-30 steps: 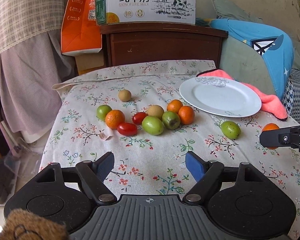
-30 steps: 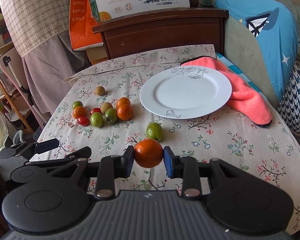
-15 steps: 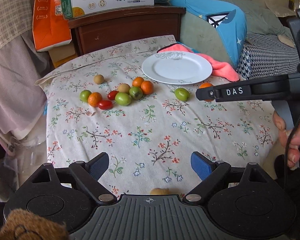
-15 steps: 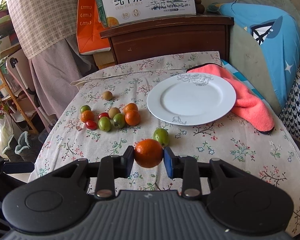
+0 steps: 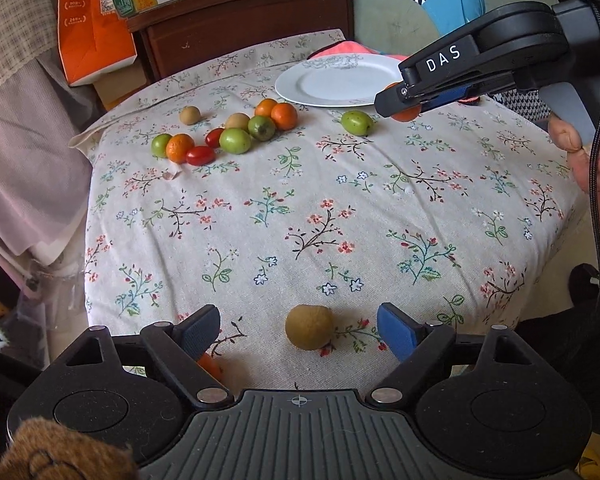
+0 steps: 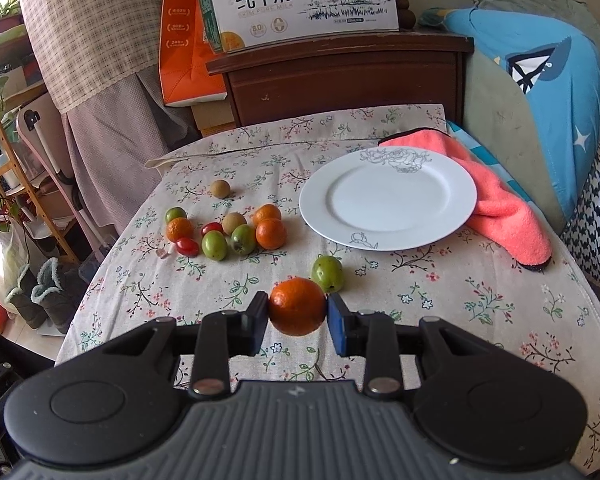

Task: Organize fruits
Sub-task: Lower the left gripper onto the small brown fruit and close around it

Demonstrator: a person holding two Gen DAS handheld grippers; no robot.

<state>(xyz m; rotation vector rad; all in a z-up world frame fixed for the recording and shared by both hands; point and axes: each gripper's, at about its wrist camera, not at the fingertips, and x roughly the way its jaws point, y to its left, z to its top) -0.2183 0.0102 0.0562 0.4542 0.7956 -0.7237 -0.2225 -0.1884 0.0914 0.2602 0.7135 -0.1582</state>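
My left gripper (image 5: pixel 300 321) hovers low over the near edge of the flowered tablecloth (image 5: pixel 300 208). Its jaws are closing, wide apart, with a brown round fruit (image 5: pixel 309 327) lying between them untouched. A bit of orange fruit (image 5: pixel 210 362) shows under its left finger. My right gripper (image 6: pixel 297 313) is shut on an orange (image 6: pixel 297 306), held above the cloth in front of the white plate (image 6: pixel 452 176). A lone green fruit (image 6: pixel 327 273) lies just behind the orange. A cluster of oranges, green fruits and red tomatoes (image 6: pixel 228 232) sits to the plate's left.
A pink cloth (image 6: pixel 500 204) lies right of the plate. A dark wooden cabinet (image 6: pixel 348 80) with a milk carton box (image 6: pixel 300 0) stands behind the table, a blue cushion (image 6: pixel 540 60) at the right. A person's hand (image 5: pixel 596 168) holds the right gripper's handle.
The left view has drawn back towards the near table edge and rolled, bringing the brown fruit between its jaws. The right gripper has kept still with the orange.
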